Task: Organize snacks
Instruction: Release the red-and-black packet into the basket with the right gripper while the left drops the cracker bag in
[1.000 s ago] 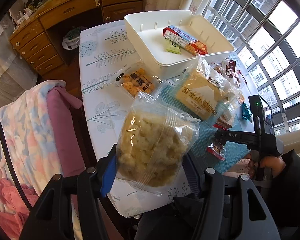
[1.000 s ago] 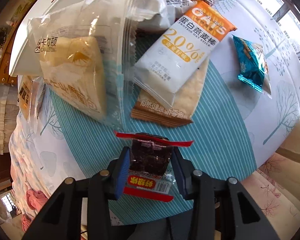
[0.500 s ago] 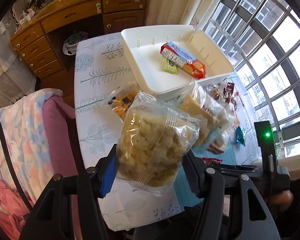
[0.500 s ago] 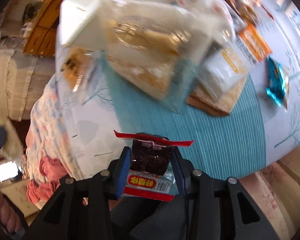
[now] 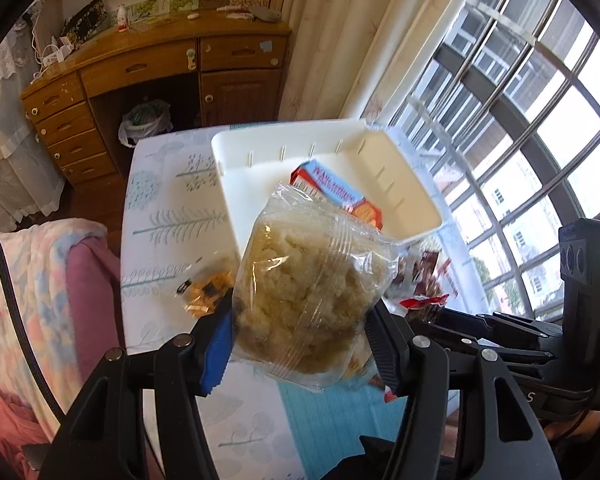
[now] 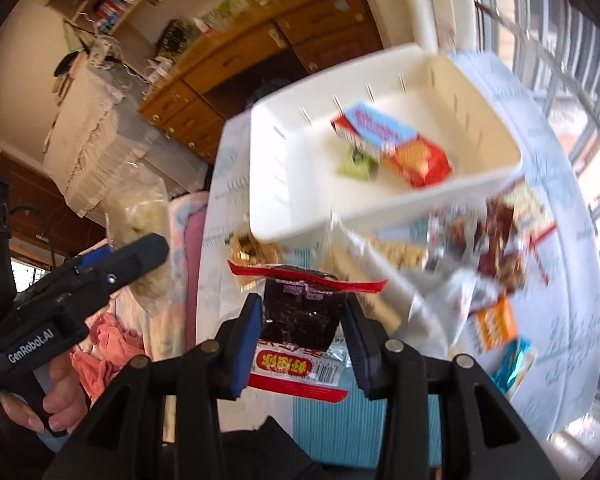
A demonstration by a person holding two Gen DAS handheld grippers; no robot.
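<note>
My left gripper [image 5: 304, 336] is shut on a clear bag of pale crumbly pastry [image 5: 312, 280], held in the air in front of the white plastic bin [image 5: 236, 184]. My right gripper [image 6: 302, 320] is shut on a small dark snack packet with red edges [image 6: 300, 312], also lifted above the table. The white bin [image 6: 284, 196] holds a blue-and-red cracker pack [image 6: 392, 144] and a small green packet [image 6: 356, 164]. In the right wrist view the left gripper [image 6: 132, 256] shows at the left with its bag [image 6: 140, 212], a hand [image 6: 56, 396] on its handle.
Loose snacks [image 6: 488, 256] lie in a heap on the table [image 5: 172, 232] right of the bin, over a teal striped mat [image 6: 324, 424]. An orange-filled packet [image 5: 208, 292] lies left of the heap. A padded chair [image 5: 40, 280], a wooden desk [image 5: 148, 68] and a barred window [image 5: 520, 128] surround the table.
Both grippers have risen with their packets and tilted up toward the bin. The right gripper has also rolled, so the bin now fills its view instead of the mat and snack heap.
</note>
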